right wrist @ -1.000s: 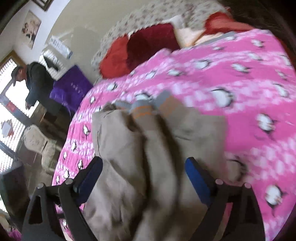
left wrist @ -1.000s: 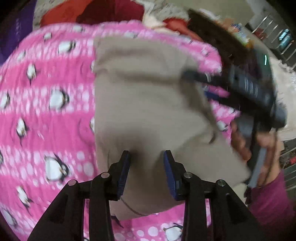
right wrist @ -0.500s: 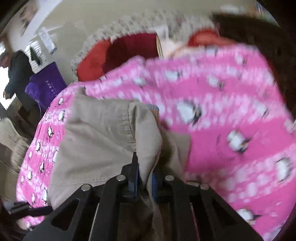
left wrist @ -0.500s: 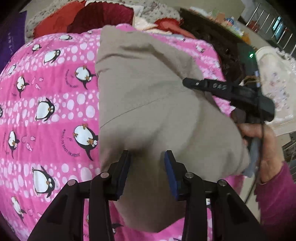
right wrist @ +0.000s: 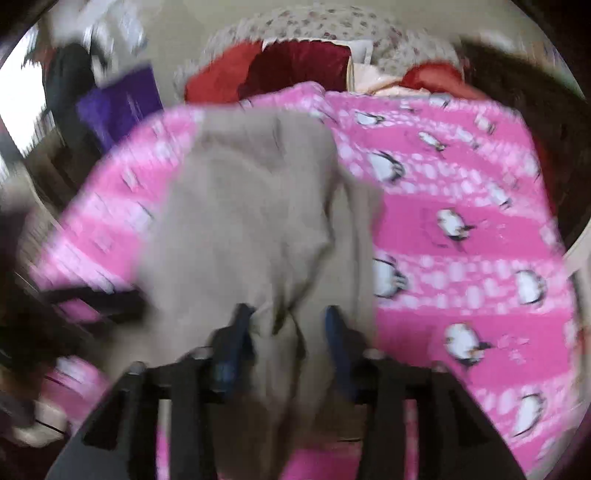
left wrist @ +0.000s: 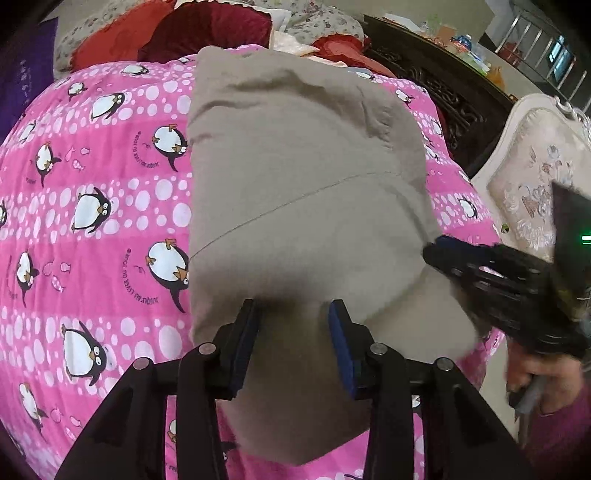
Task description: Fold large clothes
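Beige garment (left wrist: 306, 192) lies lengthwise, pointing away toward the red pillows (left wrist: 207, 33).

Right wrist view (right wrist: 295, 240) motion-blurred throughout

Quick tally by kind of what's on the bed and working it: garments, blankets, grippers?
Beige garment: 1
Pink penguin blanket: 1
Grippers: 2, left gripper and right gripper
Total: 4
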